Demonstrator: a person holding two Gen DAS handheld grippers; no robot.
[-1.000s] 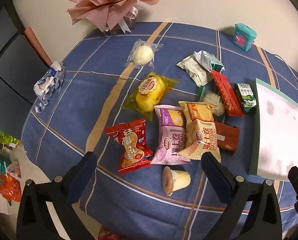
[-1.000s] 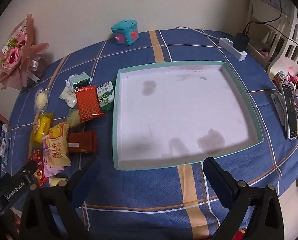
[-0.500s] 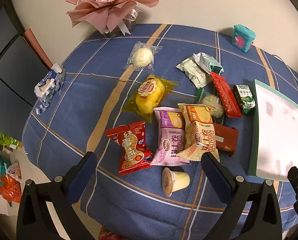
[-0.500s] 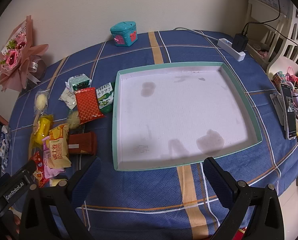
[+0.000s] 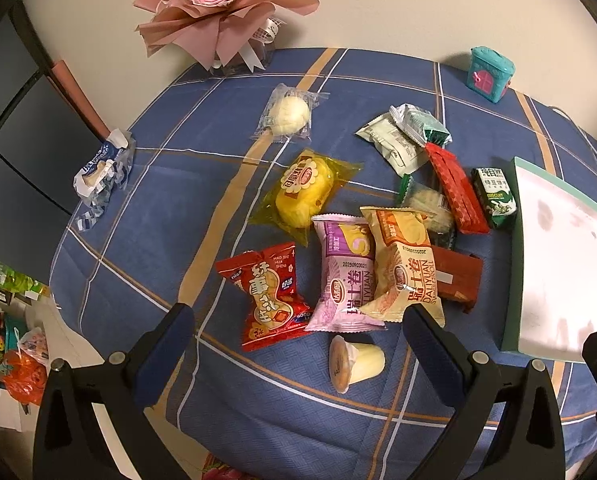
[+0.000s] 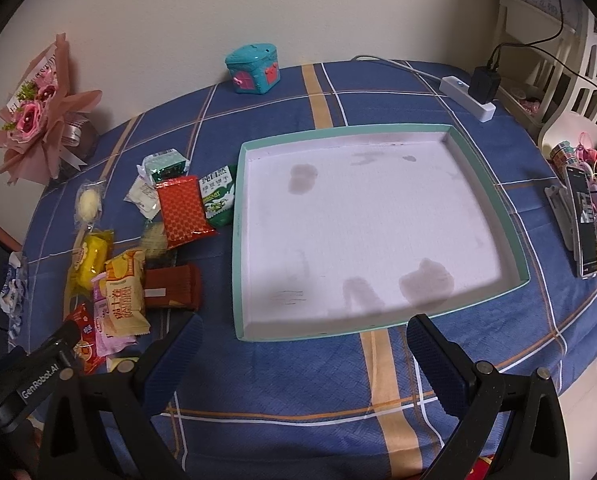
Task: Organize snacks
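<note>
Snacks read "DALIYUAN" on the beige pack (image 5: 402,264), perhaps "BISCUIT" on the green box (image 5: 494,196); both grippers' jaws gape wide, empty.

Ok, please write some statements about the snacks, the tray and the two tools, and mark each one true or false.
1. The tray already holds several snacks. False: nothing lies in it; only stains show on its white floor.
2. The left tool is open and holds nothing. True.
3. The pudding cup stands upright. False: it lies on its side, beside the pink swiss roll pack.
4. The green biscuit pack lies just outside the tray's left wall. True.
5. The right tool is shut on a red packet. False: it is open and empty, in front of the tray.
</note>
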